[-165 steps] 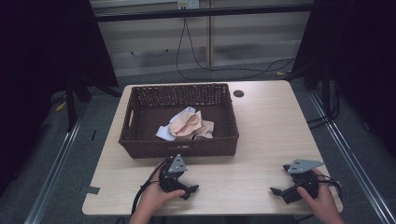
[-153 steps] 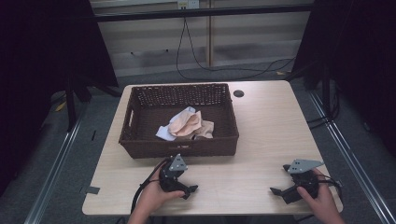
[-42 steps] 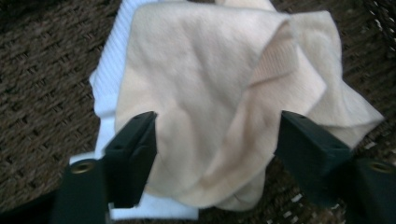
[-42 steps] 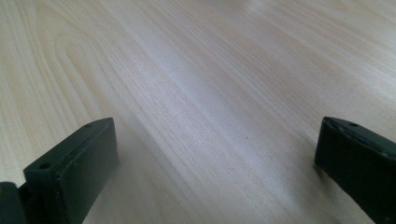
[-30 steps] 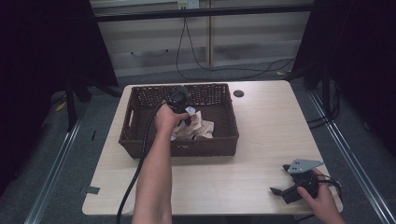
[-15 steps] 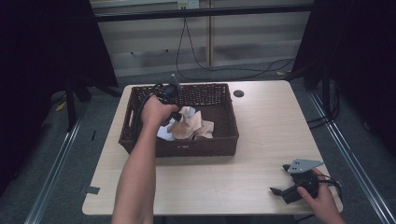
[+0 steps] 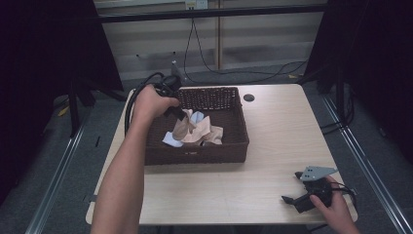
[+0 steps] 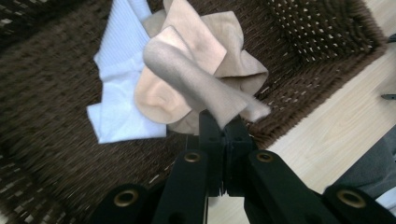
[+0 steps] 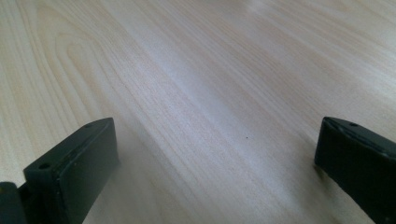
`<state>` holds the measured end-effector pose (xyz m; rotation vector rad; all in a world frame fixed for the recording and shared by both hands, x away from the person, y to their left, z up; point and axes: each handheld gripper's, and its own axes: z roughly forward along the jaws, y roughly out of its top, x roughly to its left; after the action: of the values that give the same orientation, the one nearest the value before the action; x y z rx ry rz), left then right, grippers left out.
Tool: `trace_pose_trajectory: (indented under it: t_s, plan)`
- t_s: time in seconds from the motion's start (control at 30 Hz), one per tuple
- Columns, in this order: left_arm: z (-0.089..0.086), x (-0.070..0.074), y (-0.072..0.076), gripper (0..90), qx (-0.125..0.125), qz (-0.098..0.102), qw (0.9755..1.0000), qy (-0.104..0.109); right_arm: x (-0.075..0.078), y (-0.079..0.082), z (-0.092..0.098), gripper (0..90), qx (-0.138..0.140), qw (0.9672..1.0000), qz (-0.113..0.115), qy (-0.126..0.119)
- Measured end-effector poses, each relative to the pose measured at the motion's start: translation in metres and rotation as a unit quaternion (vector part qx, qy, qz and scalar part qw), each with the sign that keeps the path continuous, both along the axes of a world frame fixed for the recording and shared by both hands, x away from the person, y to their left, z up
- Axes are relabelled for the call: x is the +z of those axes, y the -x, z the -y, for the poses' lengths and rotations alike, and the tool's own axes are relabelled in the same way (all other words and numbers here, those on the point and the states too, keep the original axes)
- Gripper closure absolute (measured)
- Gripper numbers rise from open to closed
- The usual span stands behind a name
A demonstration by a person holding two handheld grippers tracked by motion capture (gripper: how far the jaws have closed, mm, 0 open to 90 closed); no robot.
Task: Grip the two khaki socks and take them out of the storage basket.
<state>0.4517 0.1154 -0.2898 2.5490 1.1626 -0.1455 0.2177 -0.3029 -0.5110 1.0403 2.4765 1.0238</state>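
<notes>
A dark wicker basket (image 7: pixel 195 158) stands on the left half of the wooden table (image 7: pixel 277 126). My left gripper (image 7: pixel 179 112) hangs over its back left part, shut on a beige sock (image 7: pixel 186 125) that dangles from the closed jaws. In the left gripper view the gripper (image 8: pixel 223 123) pinches that sock (image 8: pixel 196 86) near one end, above a white sock (image 8: pixel 116 98) and more beige cloth (image 8: pixel 238 70) lying in the basket (image 8: pixel 317 42). My right gripper (image 7: pixel 290 187) rests open on the table at the front right; its view shows bare wood between the wide jaws (image 9: pixel 215 154).
A white sock (image 7: pixel 170 139) and crumpled beige cloth (image 7: pixel 210 134) lie on the basket floor. A round cable hole (image 7: pixel 249 97) sits in the tabletop behind the basket. Cables (image 7: pixel 214 53) run along the floor beyond the table.
The left hand went from the table's front edge into the basket, took hold of the beige sock and has risen with it toward the back left. The right gripper has not moved.
</notes>
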Motion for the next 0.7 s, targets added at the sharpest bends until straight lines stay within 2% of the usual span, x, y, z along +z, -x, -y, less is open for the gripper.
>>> trace_pose_trajectory:
  t_s: [0.03,0.07,0.1,0.2,0.37,0.6,0.7]
  plan:
    - [0.001,0.009,0.002,88.6,-0.004,0.004,1.0000,-0.001,0.000,0.000,0.000,0.0,0.000,1.0000,0.000,0.000]
    - [0.001,0.009,0.002,88.6,-0.004,0.004,1.0000,-0.001,0.000,0.000,0.000,0.0,0.000,1.0000,0.000,0.000]
    - [0.002,0.016,0.004,88.6,-0.006,0.007,1.0000,-0.003,0.000,0.000,0.000,0.0,0.000,1.0000,0.000,0.000]
    - [0.003,0.033,0.010,88.6,-0.010,0.009,0.9999,0.008,0.000,0.000,0.000,0.0,0.000,1.0000,0.000,0.000]
    - [0.002,0.046,0.017,88.6,-0.016,0.005,0.9998,0.014,0.000,0.000,0.000,0.0,0.000,1.0000,0.000,0.000]
    - [0.002,0.056,0.028,88.6,-0.028,0.003,0.9993,0.023,0.000,0.000,0.000,0.0,0.000,1.0000,0.000,0.000]
    - [0.003,0.060,0.033,88.6,-0.043,0.003,0.9987,0.028,0.000,0.000,0.000,0.0,0.000,1.0000,0.000,0.000]
